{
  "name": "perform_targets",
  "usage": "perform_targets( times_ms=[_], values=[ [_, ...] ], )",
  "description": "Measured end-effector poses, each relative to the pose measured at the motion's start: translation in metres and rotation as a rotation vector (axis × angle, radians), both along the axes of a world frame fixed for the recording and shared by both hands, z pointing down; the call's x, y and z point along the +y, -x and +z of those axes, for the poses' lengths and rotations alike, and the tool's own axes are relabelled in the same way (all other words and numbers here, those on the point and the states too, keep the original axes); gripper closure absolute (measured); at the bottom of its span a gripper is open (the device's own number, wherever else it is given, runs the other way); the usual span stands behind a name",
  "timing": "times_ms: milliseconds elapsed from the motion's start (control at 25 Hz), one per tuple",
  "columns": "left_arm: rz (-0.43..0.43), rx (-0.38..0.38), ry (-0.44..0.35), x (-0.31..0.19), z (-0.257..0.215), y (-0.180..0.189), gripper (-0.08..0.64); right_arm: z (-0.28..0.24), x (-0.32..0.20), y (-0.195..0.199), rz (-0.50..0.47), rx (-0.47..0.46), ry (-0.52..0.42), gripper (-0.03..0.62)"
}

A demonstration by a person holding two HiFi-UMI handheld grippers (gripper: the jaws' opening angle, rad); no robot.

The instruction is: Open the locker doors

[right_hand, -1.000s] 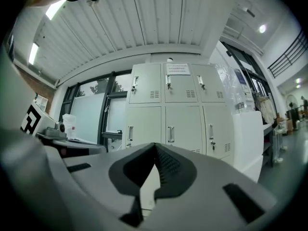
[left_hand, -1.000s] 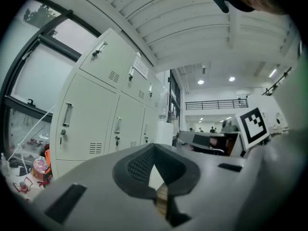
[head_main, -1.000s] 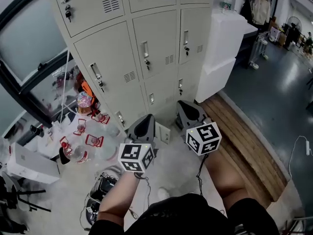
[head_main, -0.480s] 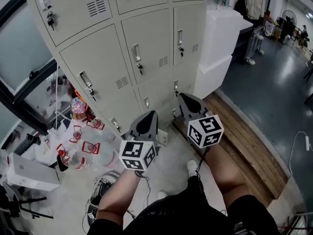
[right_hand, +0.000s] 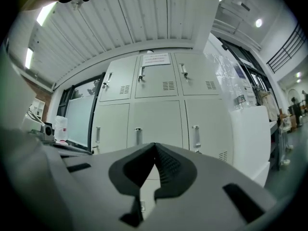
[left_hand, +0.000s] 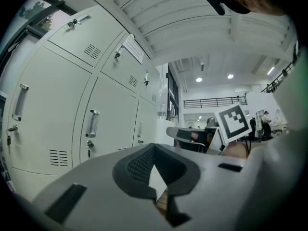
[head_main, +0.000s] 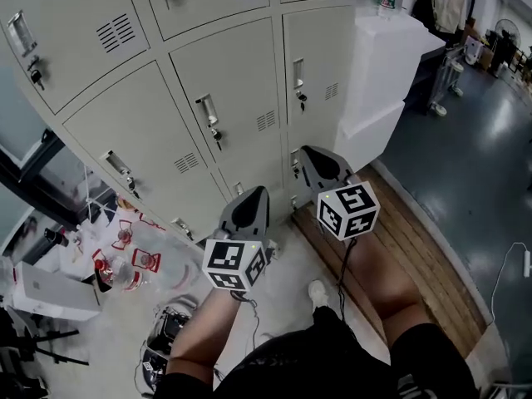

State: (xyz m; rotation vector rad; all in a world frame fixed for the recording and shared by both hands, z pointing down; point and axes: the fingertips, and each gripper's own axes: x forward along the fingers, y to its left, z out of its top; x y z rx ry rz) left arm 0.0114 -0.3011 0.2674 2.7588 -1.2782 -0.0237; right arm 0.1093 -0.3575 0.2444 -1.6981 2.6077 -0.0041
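Left claw [head_main: 249, 199] and right claw [head_main: 314, 161] are both pinched shut, empty and pointing level. The locker doors [head_main: 226, 106] are all closed, straight ahead of both tips and apart from them, no contact. Handles run upright. The right-column handle [head_main: 298, 71] sits above and ahead of the right claw, which looks nearer. Likely next: open a claw and reach for a handle.

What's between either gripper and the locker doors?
Nothing visible. The left gripper and right gripper, both shut and empty, face the closed locker doors across open air. The floor clutter lies off to the left.
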Motion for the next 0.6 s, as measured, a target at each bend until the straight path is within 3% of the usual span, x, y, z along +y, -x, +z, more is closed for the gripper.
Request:
perform_targets(
  times_ms=[360, 600],
  values=[
    [-0.034, -0.001, 0.021, -0.082, 0.009, -0.062, 0.561, 0.005, -0.102, -0.048, -0.067, -0.032, 0.009, 0.588],
    [-0.081, 0.002, 0.034, -0.124, 0.016, -0.085, 0.561, 0.016, -0.158, -0.061, -0.114, -0.016, 0.027, 0.537]
  ],
)
